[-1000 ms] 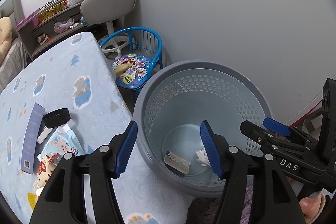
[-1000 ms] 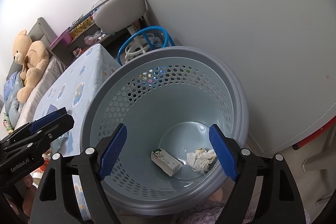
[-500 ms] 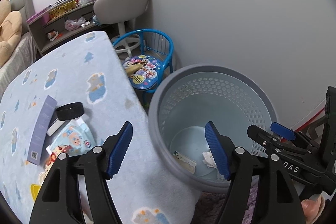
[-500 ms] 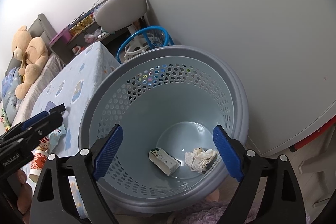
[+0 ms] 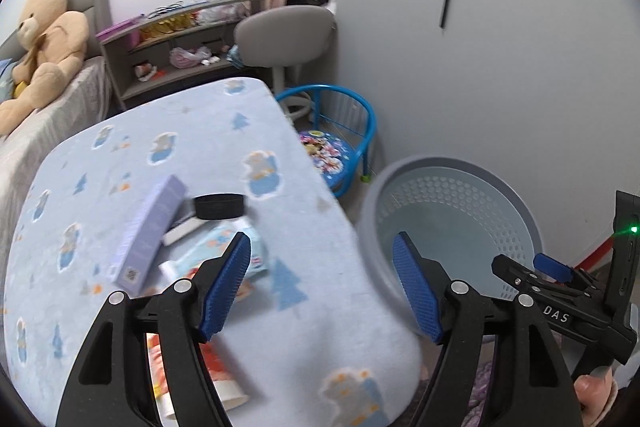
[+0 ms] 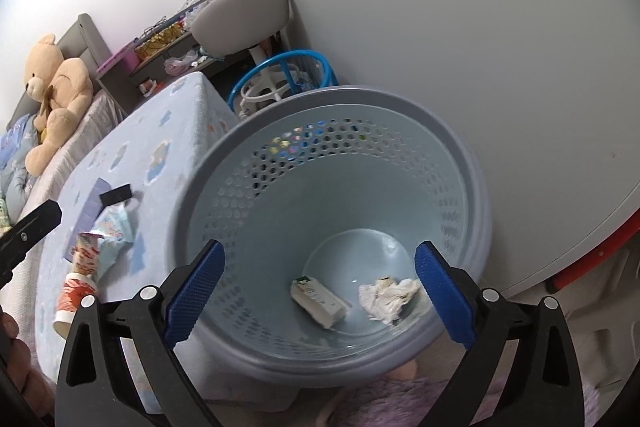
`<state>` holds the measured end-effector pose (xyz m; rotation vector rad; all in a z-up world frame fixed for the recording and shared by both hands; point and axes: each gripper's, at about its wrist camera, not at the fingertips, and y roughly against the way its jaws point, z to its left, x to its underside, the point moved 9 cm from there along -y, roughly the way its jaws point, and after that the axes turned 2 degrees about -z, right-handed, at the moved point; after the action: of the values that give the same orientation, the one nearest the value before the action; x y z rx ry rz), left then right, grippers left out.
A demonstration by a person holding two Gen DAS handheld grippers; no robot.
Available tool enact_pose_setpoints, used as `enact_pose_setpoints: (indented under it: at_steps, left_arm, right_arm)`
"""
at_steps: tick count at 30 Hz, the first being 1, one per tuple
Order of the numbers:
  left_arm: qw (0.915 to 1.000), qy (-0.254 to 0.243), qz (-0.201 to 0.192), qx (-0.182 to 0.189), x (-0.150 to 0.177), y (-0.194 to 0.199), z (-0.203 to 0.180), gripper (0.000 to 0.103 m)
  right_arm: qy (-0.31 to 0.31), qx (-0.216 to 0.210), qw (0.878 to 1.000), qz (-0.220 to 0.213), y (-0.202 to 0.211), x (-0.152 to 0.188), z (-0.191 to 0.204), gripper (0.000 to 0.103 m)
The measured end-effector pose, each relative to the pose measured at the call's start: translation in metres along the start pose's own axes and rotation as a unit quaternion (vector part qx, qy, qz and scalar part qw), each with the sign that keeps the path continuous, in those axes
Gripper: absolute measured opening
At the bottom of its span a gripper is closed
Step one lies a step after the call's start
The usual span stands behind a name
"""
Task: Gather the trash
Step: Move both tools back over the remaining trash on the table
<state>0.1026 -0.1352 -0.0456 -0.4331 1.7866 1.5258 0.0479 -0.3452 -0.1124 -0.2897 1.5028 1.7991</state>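
A grey perforated trash basket stands on the floor beside the table; it also shows in the left wrist view. Inside lie a small white carton and a crumpled tissue. My left gripper is open and empty above the table's near right edge. On the table lie a purple box, a black lid, a light blue wrapper and a red-and-white paper cup. My right gripper is open and empty above the basket.
A small blue child's chair and a grey swivel chair stand beyond the basket. A shelf and a bed with a teddy bear are at the back left. A white wardrobe wall is behind the basket.
My left gripper has swung left from over the basket to over the table, bringing the table trash into view. My right gripper has stayed over the basket, open.
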Motion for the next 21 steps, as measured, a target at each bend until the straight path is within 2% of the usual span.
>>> enact_pose_setpoints:
  at_steps: [7,21]
  left_arm:
    - [0.9993,0.022,-0.018,-0.025,0.009,0.024,0.043,0.07]
    - [0.9927,0.078,-0.032,-0.086,0.042,0.059,0.138,0.07]
  right_arm:
    - [0.022,-0.027,0.999,-0.009,0.013,0.009,0.05,0.095]
    - [0.083,-0.087,0.993,0.008,0.018,0.045,0.154,0.095]
